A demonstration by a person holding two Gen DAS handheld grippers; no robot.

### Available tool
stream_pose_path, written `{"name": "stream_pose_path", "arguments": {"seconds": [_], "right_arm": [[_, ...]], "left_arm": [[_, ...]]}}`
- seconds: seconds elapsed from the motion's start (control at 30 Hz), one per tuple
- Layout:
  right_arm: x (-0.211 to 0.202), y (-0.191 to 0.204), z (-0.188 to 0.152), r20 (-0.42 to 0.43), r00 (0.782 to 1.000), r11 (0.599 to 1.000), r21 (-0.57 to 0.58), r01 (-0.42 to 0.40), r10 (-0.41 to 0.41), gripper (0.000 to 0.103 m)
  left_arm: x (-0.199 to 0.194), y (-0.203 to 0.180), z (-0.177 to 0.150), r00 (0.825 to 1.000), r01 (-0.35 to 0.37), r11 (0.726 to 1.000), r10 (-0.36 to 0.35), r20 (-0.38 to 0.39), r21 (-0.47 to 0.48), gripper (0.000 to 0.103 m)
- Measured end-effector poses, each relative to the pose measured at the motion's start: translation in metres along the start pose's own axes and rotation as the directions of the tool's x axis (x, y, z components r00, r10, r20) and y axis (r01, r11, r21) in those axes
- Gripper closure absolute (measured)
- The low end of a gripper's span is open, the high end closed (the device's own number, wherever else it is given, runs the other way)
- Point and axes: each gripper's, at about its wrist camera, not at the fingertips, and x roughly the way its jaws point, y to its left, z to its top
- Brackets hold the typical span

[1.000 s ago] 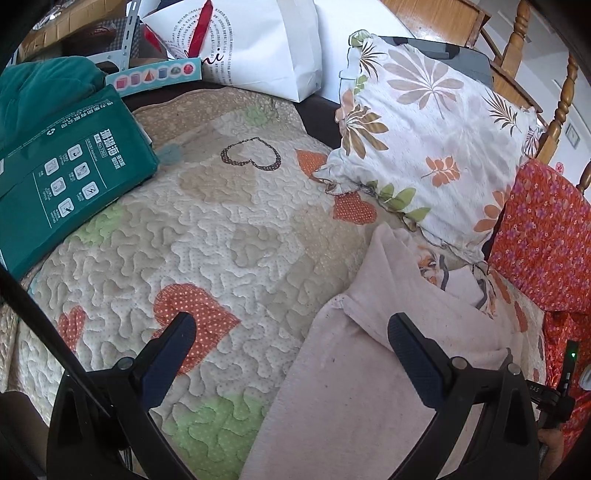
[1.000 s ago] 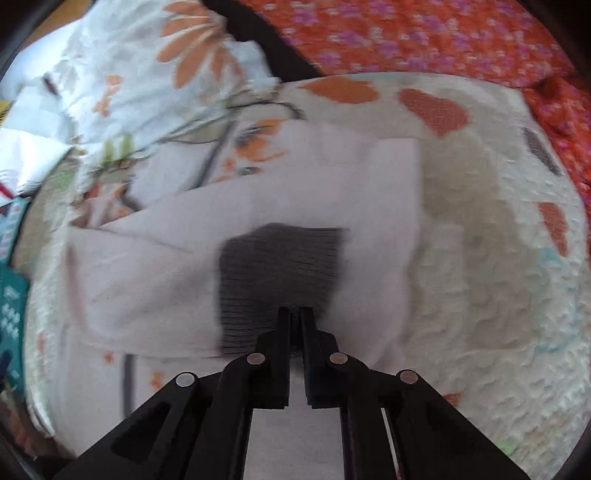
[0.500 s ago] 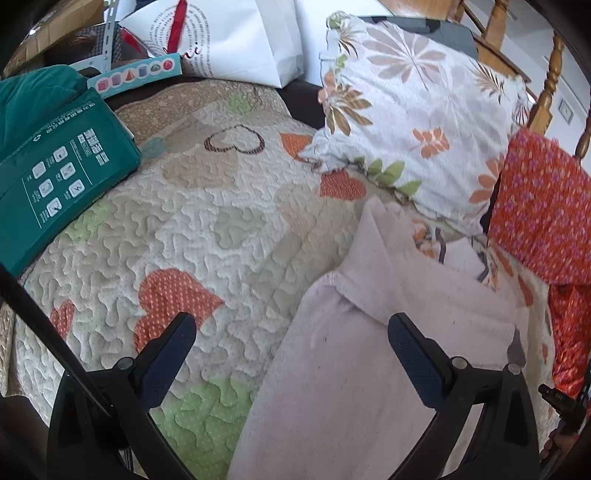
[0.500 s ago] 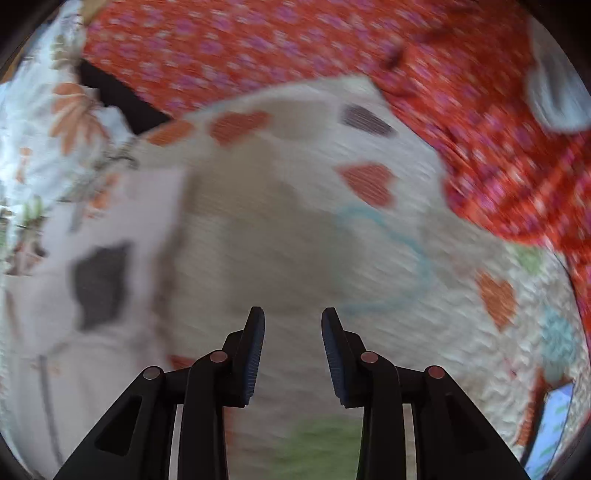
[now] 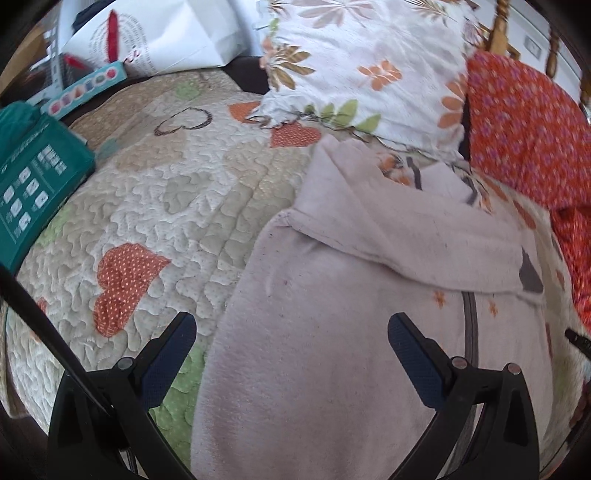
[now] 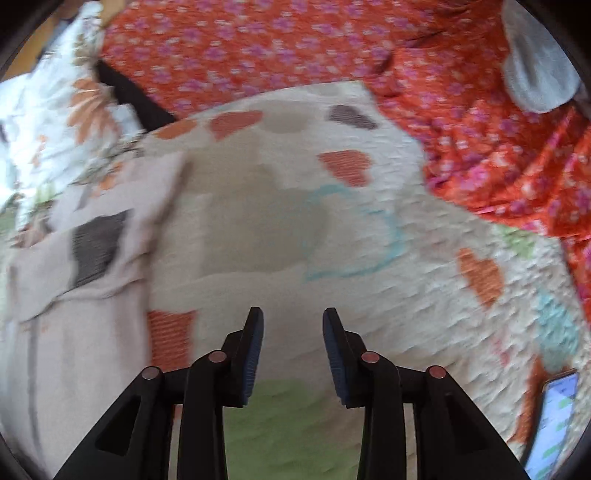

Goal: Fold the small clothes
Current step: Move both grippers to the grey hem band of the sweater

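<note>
A pale pink small garment lies on the heart-patterned quilt, with a sleeve folded across its top and a dark grey cuff at the right. My left gripper is wide open and empty, just above the garment's body. In the right wrist view the garment lies at the left with the grey cuff on it. My right gripper is open and empty over bare quilt, to the right of the garment.
A floral white pillow and an orange-red flowered cloth lie behind the garment. A green package and a white bag sit at the far left. A phone lies on the quilt at the right.
My right gripper let go of the grey cuff, opened and swung right, away from the garment. My left gripper moved right and closer over the garment, staying open.
</note>
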Motion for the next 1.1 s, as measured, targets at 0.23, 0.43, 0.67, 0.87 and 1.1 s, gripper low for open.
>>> {"name": "stream_pose_path", "arguments": {"seconds": [0.23, 0.43, 0.67, 0.87, 1.1], "right_arm": [[-0.009, 0.041, -0.055, -0.113, 0.974, 0.978, -0.054, -0.201, 0.194, 0.047], [-0.022, 0.062, -0.082, -0.134, 0.961, 0.966, -0.063, -0.252, 0.242, 0.047], [-0.037, 0.067, -0.111, -0.129, 0.955, 0.960, -0.052, -0.277, 0.268, 0.044], [-0.050, 0.072, -0.133, -0.123, 0.953, 0.956, -0.066, -0.285, 0.276, 0.041], [-0.054, 0.076, -0.142, -0.125, 0.950, 0.953, -0.064, -0.297, 0.287, 0.039]], "left_arm": [[-0.008, 0.035, -0.017, 1.000, -0.016, 1.000, 0.016, -0.008, 0.008, 0.000], [-0.001, 0.060, -0.030, 0.994, 0.044, 0.997, -0.050, -0.096, -0.068, 0.000], [0.001, 0.051, -0.051, 0.988, 0.039, 0.999, -0.040, -0.146, -0.004, 0.000], [-0.002, 0.039, -0.066, 0.988, 0.009, 0.999, -0.001, -0.157, 0.053, 0.004], [-0.010, 0.035, -0.075, 0.989, -0.011, 0.996, 0.024, -0.145, 0.089, 0.018]]}}
